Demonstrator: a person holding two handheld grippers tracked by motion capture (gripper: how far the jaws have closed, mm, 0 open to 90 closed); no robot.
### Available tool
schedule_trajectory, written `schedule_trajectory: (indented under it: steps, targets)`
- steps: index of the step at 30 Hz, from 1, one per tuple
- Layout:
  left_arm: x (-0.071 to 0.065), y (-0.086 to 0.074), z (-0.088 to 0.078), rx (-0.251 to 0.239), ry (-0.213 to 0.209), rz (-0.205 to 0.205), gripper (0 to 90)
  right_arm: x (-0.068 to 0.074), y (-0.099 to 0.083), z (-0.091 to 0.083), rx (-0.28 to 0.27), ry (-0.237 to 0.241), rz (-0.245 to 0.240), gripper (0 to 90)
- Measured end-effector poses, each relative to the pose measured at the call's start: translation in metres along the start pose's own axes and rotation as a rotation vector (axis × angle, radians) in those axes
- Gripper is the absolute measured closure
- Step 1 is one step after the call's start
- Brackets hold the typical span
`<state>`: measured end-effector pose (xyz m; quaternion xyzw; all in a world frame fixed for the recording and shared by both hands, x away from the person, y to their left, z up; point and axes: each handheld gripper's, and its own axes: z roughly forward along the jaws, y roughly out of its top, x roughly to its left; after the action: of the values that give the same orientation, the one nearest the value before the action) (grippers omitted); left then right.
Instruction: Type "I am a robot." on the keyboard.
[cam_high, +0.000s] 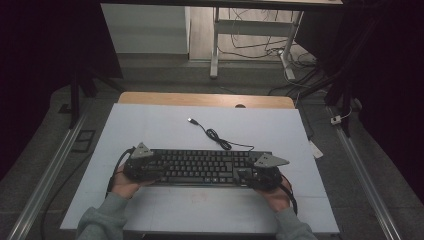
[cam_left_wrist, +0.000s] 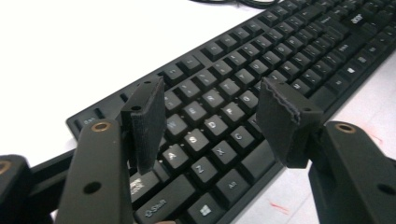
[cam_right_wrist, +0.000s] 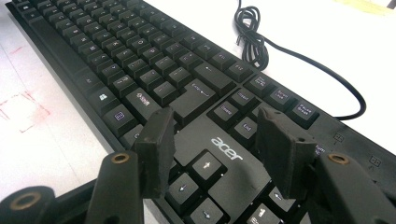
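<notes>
1. A long black plastic keyboard (cam_high: 205, 166) lies flat across the lower middle of the high view, on a pale sheet (cam_high: 150, 125) covering the table. Its black cable (cam_high: 220, 139) loops away towards the upper centre and ends in a loose plug.
2. The left gripper (cam_left_wrist: 212, 121) hovers over the keyboard's letter keys, in the lower half of the left gripper view. Its jaws stand spread, with nothing between the pads (cam_left_wrist: 148, 123).
3. The right gripper (cam_right_wrist: 212, 149) sits above the arrow keys, low in the right gripper view. Its jaws are also spread and pinch nothing.
4. Likely risk: if either gripper comes down from here, the pads would land on keys, not on the case edge, so a grip could pop a keycap or slip off it.
5. Likely risk: lifting one end first would tilt the board and drag it over the sheet. The trailing cable could also snag, as it runs close behind the right gripper.
6. Readable writing: "acer" in pale letters above the arrow keys (cam_right_wrist: 227, 148). Key legends include "Alt", "Enter", "End" and "Pause Break". Smaller legends blur.
</notes>
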<state>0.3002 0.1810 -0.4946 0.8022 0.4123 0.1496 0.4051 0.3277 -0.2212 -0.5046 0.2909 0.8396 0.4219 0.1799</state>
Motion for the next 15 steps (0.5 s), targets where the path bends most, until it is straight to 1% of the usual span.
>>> schedule_trajectory:
  steps: [7, 15]
  targets:
    - [-0.009, 0.003, 0.000, 0.006, -0.029, 0.032, 41.9, 0.000, 0.000, 0.000, 0.001, 0.000, -0.001, 47.2]
    - [-0.018, 0.005, 0.004, 0.030, -0.052, 0.072, 41.5, 0.000, 0.000, 0.001, 0.000, -0.002, -0.002, 47.2]
